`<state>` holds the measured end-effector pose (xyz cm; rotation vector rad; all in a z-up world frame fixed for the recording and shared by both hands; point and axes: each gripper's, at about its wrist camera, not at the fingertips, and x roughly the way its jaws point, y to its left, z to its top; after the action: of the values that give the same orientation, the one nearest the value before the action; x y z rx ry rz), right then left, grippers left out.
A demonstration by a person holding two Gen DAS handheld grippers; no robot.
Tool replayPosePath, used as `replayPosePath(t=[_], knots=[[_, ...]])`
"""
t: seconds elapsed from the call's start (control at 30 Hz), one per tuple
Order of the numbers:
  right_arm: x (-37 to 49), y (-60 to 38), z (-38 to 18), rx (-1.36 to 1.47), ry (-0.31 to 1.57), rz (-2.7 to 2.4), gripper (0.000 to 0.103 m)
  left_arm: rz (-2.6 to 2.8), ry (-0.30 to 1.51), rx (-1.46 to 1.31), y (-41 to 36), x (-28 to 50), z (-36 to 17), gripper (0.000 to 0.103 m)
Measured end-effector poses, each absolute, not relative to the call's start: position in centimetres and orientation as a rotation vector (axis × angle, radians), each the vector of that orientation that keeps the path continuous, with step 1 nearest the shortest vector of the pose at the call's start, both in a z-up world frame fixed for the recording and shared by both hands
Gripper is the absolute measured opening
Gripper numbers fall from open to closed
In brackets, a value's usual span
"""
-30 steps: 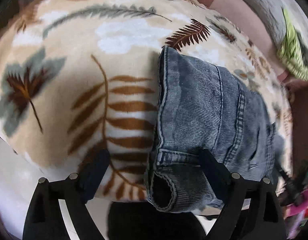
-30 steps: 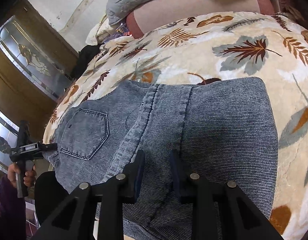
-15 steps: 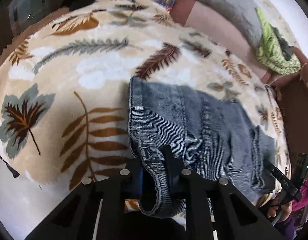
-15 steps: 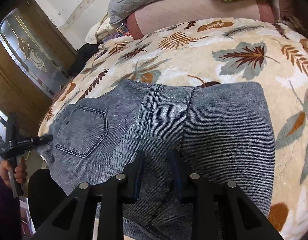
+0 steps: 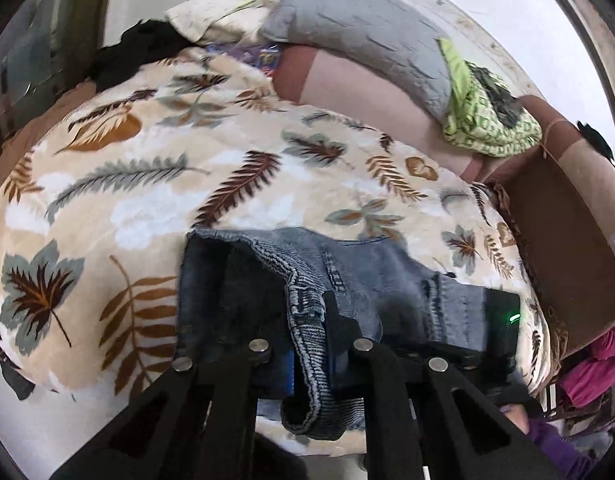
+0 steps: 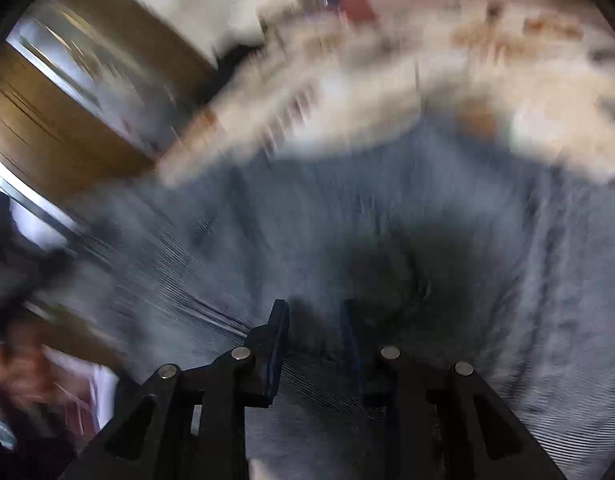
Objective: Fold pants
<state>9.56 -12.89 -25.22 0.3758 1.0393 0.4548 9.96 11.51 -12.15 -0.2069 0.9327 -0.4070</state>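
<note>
Right wrist view blurred; the pants (image 6: 347, 220) lack sharp detail.

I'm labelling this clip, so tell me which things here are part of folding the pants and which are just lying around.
In the job:
- jeans
- left gripper, shut on the jeans' hem
- right gripper, on denim
- leaf blanket, the work surface

Lying about:
- grey pillow
- green cloth
- black garment

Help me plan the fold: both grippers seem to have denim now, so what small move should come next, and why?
Probably carry the left gripper with its pinched hem across toward the far end of the jeans, the right gripper moving along. The left jaws are shut on the hem, which is lifted off the leaf-print blanket. The right wrist view is blurred; denim fills its jaws.
</note>
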Motion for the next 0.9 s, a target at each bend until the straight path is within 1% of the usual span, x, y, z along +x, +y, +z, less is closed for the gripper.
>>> replayPosePath(t=[0.13,0.27,0.33,0.43,0.47,0.57,0.6,0.63,0.7,0.73,0.8,0.87,0.9], knots=[[8.7,-16.0,-24.7,0.54,1.033,0.499,0.03,-0.45,0.908,-0.125,8.4,9.2,-10.2,0.011],[6.4,-20.2,-23.5,0.574,0.948,0.46,0.03,-0.483,0.879,-0.028,5.1,8.7,-8.4,0.011],[5.0,-22.1,-22.9,0.554,0.91,0.436,0.031,-0.447,0.887,0.011,4.8,8.9,-8.1,0.011],[3.4,-24.4,-22.7,0.562,0.868,0.412,0.047,-0.343,0.941,-0.02,7.3,9.8,-9.2,0.016],[3.1,-25.2,-22.7,0.58,0.856,0.41,0.049,-0.29,0.953,-0.038,9.1,9.9,-9.8,0.016],[3.0,-25.8,-23.0,0.614,0.852,0.415,0.049,-0.175,1.002,-0.08,13.9,9.7,-11.8,0.017],[3.0,-25.5,-23.0,0.601,0.849,0.419,0.049,-0.151,1.014,-0.094,14.9,9.6,-12.2,0.019],[3.2,-25.2,-23.1,0.59,0.852,0.429,0.049,-0.128,1.043,-0.126,16.7,9.7,-13.1,0.023],[3.1,-24.7,-23.3,0.591,0.862,0.449,0.049,-0.093,1.076,-0.188,18.8,10.0,-14.4,0.045],[3.2,-24.3,-23.4,0.589,0.868,0.459,0.049,-0.086,1.08,-0.218,19.5,10.0,-14.9,0.05],[3.0,-23.5,-23.6,0.569,0.876,0.473,0.049,-0.125,1.086,-0.257,19.8,10.3,-15.8,0.068],[2.9,-22.8,-23.8,0.553,0.886,0.495,0.049,-0.162,1.097,-0.269,19.4,10.9,-17.1,0.078],[2.9,-22.6,-23.9,0.545,0.89,0.502,0.049,-0.167,1.112,-0.264,19.2,11.4,-17.9,0.078]])
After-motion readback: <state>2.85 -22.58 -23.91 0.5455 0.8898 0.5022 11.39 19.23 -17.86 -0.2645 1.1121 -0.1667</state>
